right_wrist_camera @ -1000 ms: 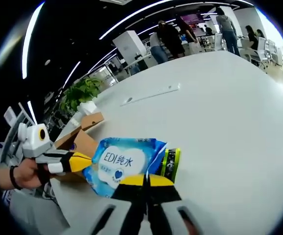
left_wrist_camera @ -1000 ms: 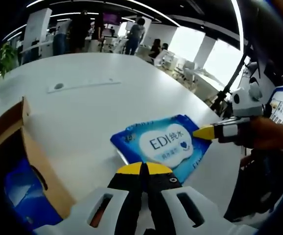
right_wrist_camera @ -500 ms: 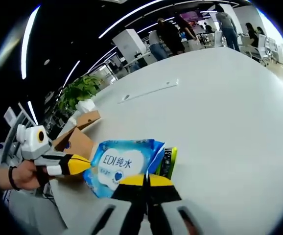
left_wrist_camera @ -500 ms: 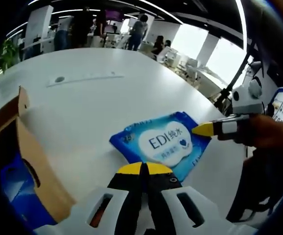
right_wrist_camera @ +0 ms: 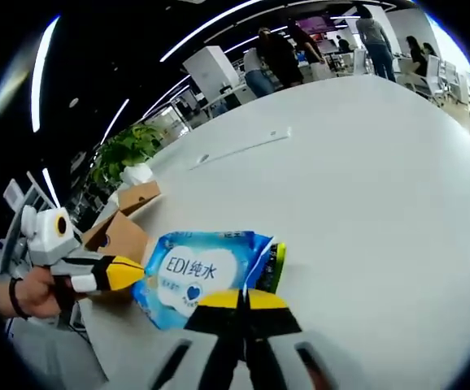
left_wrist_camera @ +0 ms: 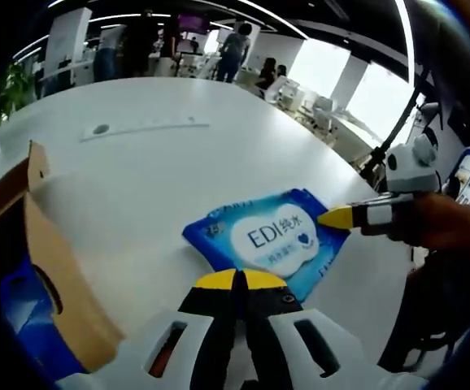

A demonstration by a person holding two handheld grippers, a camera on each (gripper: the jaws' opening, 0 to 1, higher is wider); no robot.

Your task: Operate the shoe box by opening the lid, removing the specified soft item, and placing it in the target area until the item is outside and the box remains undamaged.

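Wipes pack (left_wrist_camera: 269, 241) lies on the table (left_wrist_camera: 162, 175) beside the open shoe box (left_wrist_camera: 36, 268), apparently already delivered. Both the left hand-held gripper (left_wrist_camera: 237, 280) and right hand-held gripper (right_wrist_camera: 243, 299) sit at its edges, jaws pressed together; whether either pinches the pack, cannot tell.

Count of items on the table (left_wrist_camera: 162, 171):

- One blue wipes pack (left_wrist_camera: 269, 238), also seen in the right gripper view (right_wrist_camera: 194, 273).
- One green-edged packet (right_wrist_camera: 272, 266), lying just beside the pack.
- One cardboard box (left_wrist_camera: 36, 268), flaps up; also seen in the right gripper view (right_wrist_camera: 119, 230).
- One long flat strip (left_wrist_camera: 144, 127) set in the table, farther back.
- Two grippers: left gripper (left_wrist_camera: 237, 279), right gripper (right_wrist_camera: 244, 300).
- One potted plant (right_wrist_camera: 125, 150).
- Several people in the background; exact number cannot be told.
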